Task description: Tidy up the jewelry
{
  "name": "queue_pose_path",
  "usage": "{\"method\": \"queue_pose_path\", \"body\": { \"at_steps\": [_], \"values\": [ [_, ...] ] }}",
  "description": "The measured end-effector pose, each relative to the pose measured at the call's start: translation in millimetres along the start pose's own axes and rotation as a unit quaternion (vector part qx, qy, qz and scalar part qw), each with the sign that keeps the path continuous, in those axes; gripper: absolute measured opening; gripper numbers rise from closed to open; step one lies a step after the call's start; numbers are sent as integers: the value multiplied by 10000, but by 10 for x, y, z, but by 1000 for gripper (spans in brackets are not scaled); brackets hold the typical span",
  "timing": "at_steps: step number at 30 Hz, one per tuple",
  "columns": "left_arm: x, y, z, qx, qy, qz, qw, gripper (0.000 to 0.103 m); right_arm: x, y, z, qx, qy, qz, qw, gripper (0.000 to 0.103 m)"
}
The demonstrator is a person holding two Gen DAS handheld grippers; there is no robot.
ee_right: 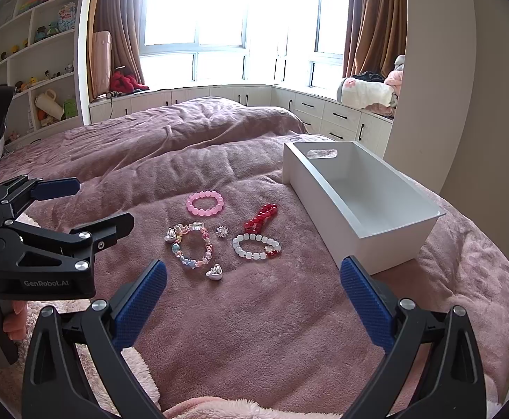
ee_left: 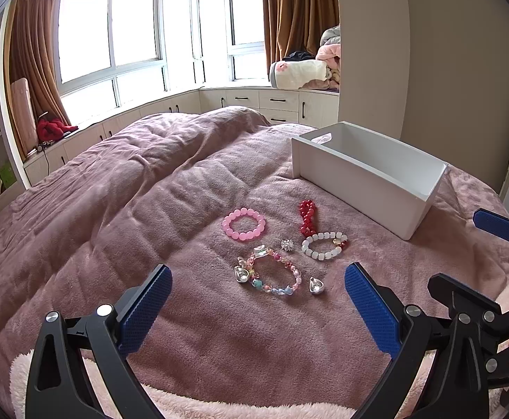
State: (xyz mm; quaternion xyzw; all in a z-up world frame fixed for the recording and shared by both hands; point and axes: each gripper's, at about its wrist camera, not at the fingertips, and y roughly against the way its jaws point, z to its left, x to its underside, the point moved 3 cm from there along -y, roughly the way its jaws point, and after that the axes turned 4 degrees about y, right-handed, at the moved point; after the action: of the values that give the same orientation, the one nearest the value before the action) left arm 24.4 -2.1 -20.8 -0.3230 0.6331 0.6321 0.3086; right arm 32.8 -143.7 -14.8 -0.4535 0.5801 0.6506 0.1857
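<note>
Left wrist view: the left gripper (ee_left: 257, 300) hovers with its blue-padded fingers (ee_left: 146, 309) spread wide and empty above a mauve bedspread (ee_left: 132, 216), where the jewelry lies in a loose cluster. A pink bead bracelet (ee_left: 244, 224) sits farthest out; a red bead bracelet (ee_left: 306, 217) lies to its right, touching a white bead bracelet (ee_left: 323, 246). A small sparkly ring (ee_left: 286, 245) rests between them and a multicoloured charm bracelet (ee_left: 271, 276), which is nearest the gripper. One silver heart charm (ee_left: 242, 274) touches that bracelet's left side; a second silver heart (ee_left: 315, 285) lies just beside its right. An open white box (ee_left: 369, 174) stands on the bedspread to the right of the cluster, nothing visible inside. From the right wrist view, the right gripper (ee_right: 254, 293) likewise hangs with fingers apart, holding nothing, near the box's closest corner.
</note>
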Motion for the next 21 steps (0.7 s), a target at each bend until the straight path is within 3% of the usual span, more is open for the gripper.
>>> {"method": "queue_pose_path", "body": {
  "at_steps": [9,21],
  "values": [
    [2,5,1,5,2,2,10000,100,0,-1,-4,-1,-1,-2,10000,98],
    [-107,-182,30,279,-15,362,9990,100,-147,-144,-19,0,100,-46,9999,98]
  ]
}}
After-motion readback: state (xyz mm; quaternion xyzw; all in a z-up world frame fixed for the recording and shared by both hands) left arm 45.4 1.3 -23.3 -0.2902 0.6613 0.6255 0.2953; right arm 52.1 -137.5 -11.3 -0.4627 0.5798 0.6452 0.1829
